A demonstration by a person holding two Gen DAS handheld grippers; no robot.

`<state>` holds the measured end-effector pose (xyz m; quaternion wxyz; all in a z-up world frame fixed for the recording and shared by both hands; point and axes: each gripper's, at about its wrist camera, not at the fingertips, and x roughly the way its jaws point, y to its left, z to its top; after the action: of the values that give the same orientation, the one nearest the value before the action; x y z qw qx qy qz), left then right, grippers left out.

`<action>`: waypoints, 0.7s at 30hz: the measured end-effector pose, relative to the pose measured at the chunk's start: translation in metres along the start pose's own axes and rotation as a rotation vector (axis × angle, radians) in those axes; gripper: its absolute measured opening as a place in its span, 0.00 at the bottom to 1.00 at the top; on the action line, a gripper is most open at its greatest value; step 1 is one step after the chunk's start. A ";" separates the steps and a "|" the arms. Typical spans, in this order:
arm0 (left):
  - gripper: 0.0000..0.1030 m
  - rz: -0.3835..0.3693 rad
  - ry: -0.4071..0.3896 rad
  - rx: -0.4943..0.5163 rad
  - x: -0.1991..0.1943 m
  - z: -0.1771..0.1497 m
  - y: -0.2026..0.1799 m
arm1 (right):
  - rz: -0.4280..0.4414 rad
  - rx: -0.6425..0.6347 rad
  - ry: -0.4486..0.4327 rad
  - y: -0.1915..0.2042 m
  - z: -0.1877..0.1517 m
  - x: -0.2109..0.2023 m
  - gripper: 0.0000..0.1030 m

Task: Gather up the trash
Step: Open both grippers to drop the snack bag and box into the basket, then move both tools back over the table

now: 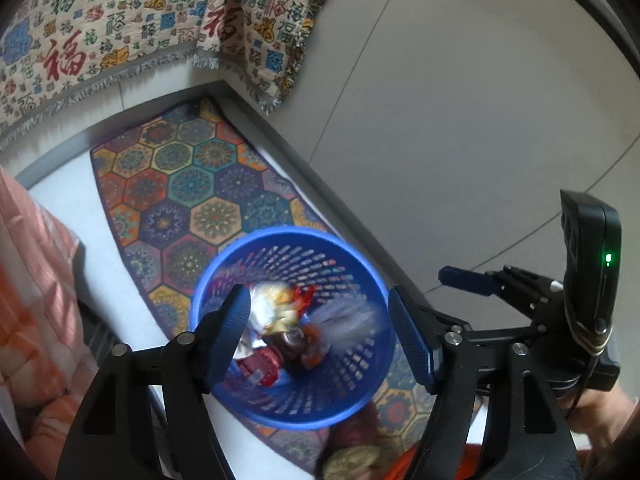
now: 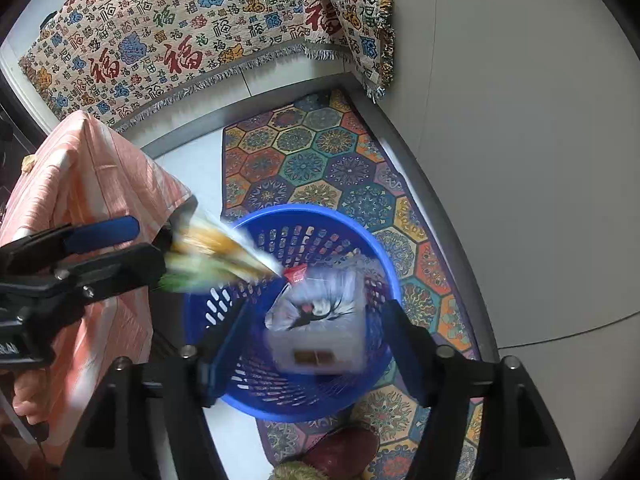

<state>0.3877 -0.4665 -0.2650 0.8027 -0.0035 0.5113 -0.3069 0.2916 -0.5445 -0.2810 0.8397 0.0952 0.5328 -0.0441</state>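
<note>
Wrappers [image 1: 276,312] and a clear plastic bag [image 2: 320,312], light, crinkly and slippery, drop blurred into the blue basket [image 2: 256,404] on the patterned rug [image 2: 320,160]; pinch a bunched fold. Left gripper [image 1: 320,324] and right gripper [image 2: 316,344] jaws stand wide, empty.

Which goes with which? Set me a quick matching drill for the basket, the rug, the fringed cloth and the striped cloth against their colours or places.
Things:
1. basket
2. rug
3. fringed cloth
4. striped cloth

Descriptions:
A. colourful hexagons, lying under the basket
B. cream with red characters, hanging at the back
C. blue, perforated, trash inside
D. orange-pink and white

Pairs: 1-C, 2-A, 3-B, 4-D
</note>
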 end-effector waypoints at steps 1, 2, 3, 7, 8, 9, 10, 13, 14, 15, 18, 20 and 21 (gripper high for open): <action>0.71 -0.006 -0.007 -0.013 -0.006 0.001 0.001 | -0.001 0.001 -0.007 -0.001 0.001 -0.002 0.67; 0.71 -0.009 -0.013 -0.020 -0.011 0.001 0.002 | -0.003 0.005 -0.014 -0.003 0.001 -0.004 0.67; 0.71 -0.012 -0.020 -0.025 -0.017 0.002 0.002 | -0.010 0.012 -0.028 -0.004 0.002 -0.010 0.67; 0.73 -0.024 -0.076 -0.025 -0.074 -0.004 0.000 | -0.071 0.001 -0.116 0.000 0.004 -0.041 0.67; 0.74 -0.029 -0.082 -0.022 -0.089 -0.007 0.001 | -0.088 -0.009 -0.148 0.005 0.004 -0.052 0.67; 0.77 -0.031 -0.091 -0.013 -0.106 -0.013 0.003 | -0.101 -0.019 -0.174 0.009 0.005 -0.062 0.67; 0.80 -0.023 -0.100 -0.002 -0.121 -0.019 0.006 | -0.114 -0.030 -0.208 0.017 0.005 -0.075 0.67; 0.88 0.065 -0.126 0.016 -0.171 -0.052 0.030 | -0.111 -0.063 -0.271 0.044 0.006 -0.102 0.68; 0.88 0.097 -0.125 0.009 -0.180 -0.060 0.038 | -0.102 -0.077 -0.280 0.054 0.005 -0.109 0.68; 0.88 0.136 -0.121 -0.003 -0.191 -0.073 0.054 | -0.090 -0.097 -0.288 0.069 0.003 -0.115 0.68; 0.88 0.268 -0.097 -0.042 -0.219 -0.112 0.103 | -0.034 -0.202 -0.294 0.128 -0.005 -0.129 0.68; 0.88 0.373 -0.090 -0.073 -0.236 -0.138 0.140 | 0.022 -0.281 -0.286 0.174 -0.016 -0.133 0.68; 0.88 0.413 -0.087 -0.092 -0.243 -0.146 0.154 | 0.057 -0.320 -0.273 0.200 -0.022 -0.133 0.68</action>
<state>0.2734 -0.1760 -0.1851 0.8689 0.0517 0.4794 -0.1118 0.2507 -0.3484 -0.1474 0.9093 -0.0311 0.4116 0.0524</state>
